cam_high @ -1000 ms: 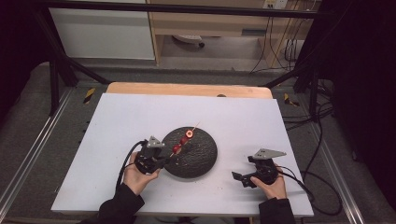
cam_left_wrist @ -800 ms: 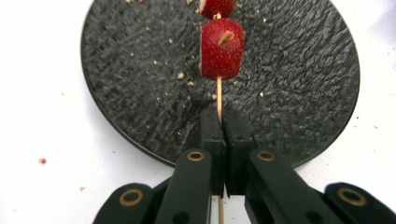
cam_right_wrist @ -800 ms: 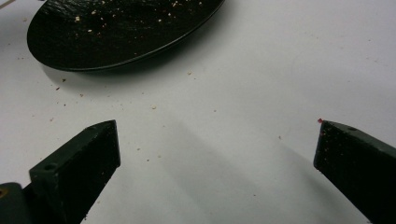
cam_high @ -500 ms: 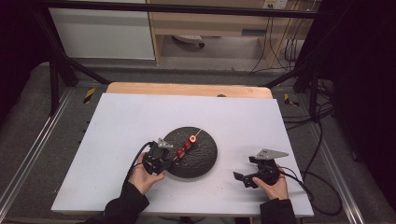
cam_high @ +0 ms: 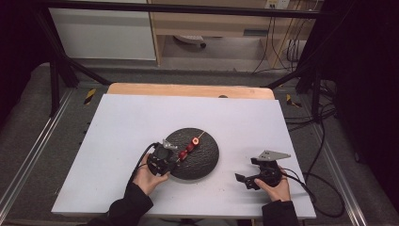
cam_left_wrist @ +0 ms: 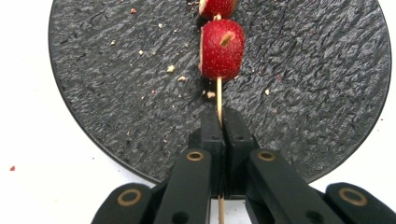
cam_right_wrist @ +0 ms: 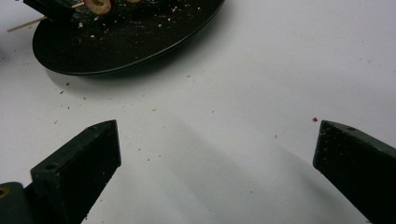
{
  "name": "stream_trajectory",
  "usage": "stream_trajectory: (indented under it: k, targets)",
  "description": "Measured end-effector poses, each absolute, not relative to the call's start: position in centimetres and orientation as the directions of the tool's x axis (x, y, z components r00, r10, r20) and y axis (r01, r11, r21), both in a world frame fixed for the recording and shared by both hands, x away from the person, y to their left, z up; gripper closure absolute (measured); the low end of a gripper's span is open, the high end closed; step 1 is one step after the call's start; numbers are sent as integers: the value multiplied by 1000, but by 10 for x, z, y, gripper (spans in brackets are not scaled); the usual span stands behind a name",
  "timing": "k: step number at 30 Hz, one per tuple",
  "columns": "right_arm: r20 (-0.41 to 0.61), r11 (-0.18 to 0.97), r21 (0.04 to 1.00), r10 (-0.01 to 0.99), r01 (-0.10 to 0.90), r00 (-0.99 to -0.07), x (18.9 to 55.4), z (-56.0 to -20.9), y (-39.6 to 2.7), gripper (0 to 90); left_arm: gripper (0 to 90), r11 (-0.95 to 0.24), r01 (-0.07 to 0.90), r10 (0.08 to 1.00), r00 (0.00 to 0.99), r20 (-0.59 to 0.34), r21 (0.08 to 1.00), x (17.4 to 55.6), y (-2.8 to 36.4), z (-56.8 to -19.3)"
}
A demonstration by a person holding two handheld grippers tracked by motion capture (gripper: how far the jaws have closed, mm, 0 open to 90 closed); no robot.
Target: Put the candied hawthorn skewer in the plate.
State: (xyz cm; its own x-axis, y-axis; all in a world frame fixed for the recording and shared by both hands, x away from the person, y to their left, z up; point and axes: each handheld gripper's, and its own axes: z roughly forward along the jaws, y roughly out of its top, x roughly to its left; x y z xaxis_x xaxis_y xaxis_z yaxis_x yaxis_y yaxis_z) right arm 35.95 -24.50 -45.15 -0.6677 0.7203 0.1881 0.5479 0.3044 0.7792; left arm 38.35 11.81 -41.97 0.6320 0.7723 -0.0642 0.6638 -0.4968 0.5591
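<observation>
Since the earlier frames, the left gripper (cam_high: 175,160) has carried the skewer (cam_high: 192,143) lower over the plate (cam_high: 207,160) and swung it a little toward the right; the right gripper (cam_high: 247,180) has kept its place on the table (cam_high: 127,122).

Nearest the person, the left hand (cam_high: 148,178) holds the left gripper at the plate's near-left rim. Its jaws are clamped on the bare near end of the skewer, pressed together with only the thin stick between them, as the left gripper view shows (cam_left_wrist: 219,122). From there the skewer (cam_left_wrist: 219,95) runs away from the jaws over the dark, rough plate (cam_left_wrist: 116,84), with a red fruit piece (cam_left_wrist: 222,49) threaded just beyond the bare stretch and another piece past it at the top edge. Crumbs lie scattered on the plate.

To the right, the right hand (cam_high: 273,188) rests the right gripper on the table, well apart from the plate. Its jaws stand wide apart with nothing between them, bare table showing in the gap (cam_right_wrist: 217,154).

Farther off, the skewer's tip points toward the plate's far-right side.
</observation>
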Motion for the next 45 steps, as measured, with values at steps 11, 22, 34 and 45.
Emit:
stream_trajectory:
  k: [11,22,34,45]
  targets:
    - [184,304,779,725,549,-664,360,-452,-245,15,775,-487,615,737,670,-85,620,381,132,-414]
    - [189,294,781,729,550,-658,360,-451,-246,14,361,-488,528,696,716,-56,695,372,165,-402]
    - [194,288,782,729,552,-656,360,-450,-247,11,72,-425,543,746,663,-59,724,364,220,-413]
    - [199,286,778,732,559,-651,360,-451,-246,7,66,-372,527,768,637,-65,764,352,262,-431]
